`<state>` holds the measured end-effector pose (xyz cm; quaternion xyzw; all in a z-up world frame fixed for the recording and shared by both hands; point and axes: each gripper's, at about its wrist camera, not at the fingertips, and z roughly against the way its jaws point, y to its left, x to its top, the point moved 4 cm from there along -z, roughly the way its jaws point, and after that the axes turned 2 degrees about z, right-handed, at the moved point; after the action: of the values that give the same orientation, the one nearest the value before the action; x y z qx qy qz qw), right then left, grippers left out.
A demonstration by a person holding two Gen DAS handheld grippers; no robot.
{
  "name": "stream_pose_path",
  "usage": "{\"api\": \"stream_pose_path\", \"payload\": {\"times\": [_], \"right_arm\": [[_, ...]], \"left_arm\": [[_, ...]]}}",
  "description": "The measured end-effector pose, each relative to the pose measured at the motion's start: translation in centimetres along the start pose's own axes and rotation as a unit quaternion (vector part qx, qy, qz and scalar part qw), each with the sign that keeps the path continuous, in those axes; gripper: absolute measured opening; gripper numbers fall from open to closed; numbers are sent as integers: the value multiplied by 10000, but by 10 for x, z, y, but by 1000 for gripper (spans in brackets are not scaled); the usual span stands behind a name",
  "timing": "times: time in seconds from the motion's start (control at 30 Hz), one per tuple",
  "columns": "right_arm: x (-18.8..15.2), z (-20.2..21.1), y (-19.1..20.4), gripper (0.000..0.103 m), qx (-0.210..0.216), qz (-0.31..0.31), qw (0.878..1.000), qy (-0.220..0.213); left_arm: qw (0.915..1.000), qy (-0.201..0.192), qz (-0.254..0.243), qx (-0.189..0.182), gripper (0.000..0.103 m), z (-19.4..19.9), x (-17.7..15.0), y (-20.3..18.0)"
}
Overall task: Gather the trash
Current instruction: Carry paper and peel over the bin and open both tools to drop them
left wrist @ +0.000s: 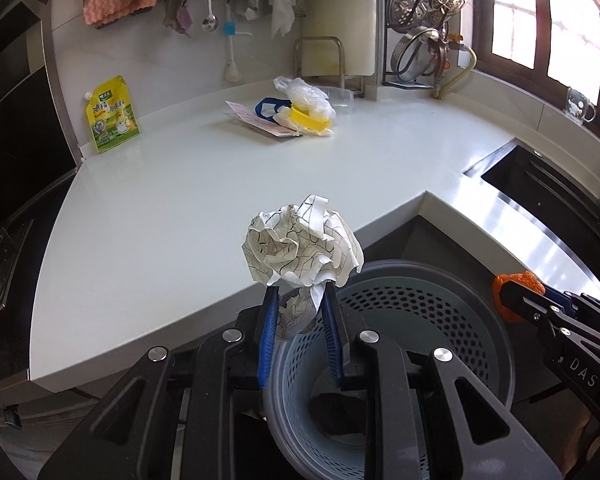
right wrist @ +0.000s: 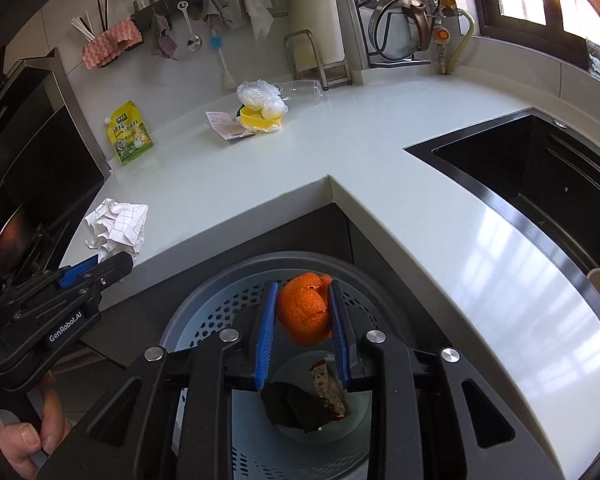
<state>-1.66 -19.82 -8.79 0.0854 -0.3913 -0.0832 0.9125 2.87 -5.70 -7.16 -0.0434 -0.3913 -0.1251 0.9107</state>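
Trash bin (right wrist: 204,308) already contains wrappers; my right gripper (right wrist: 304,312) clamps orange peel (right wrist: 304,312) above it, my left gripper (left wrist: 300,308) clamps crumpled paper (left wrist: 300,244); countertop litter (left wrist: 296,114) remains.

Left tongs (left wrist: 300,300): blue pads clamped on a crumpled paper ball (left wrist: 300,246), white with thin dark lines, held above the worktop's front edge.
Waste bin (left wrist: 420,312): grey, perforated inner basket, just below and right of the ball; something dark lies at its bottom.
Right tongs (left wrist: 518,294): at the right edge, gripping a piece of orange peel (left wrist: 514,280) over the bin rim.
Worktop (left wrist: 172,200): pale; a yellow pouch (left wrist: 110,114) stands at the back left.
Back centre: plastic bag (left wrist: 306,96), yellow ring (left wrist: 308,118), printed card (left wrist: 256,120) together.
Sink (left wrist: 540,188): dark, at right.
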Motion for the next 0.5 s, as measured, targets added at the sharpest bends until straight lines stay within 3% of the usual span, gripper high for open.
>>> {"api": "stream_pose_path", "payload": {"times": [0.5], "right_arm": [[-36, 3, 12, 25, 154, 101, 9996, 210]], "left_arm": [[9999, 157, -5, -8, 22, 10, -40, -8]]}}
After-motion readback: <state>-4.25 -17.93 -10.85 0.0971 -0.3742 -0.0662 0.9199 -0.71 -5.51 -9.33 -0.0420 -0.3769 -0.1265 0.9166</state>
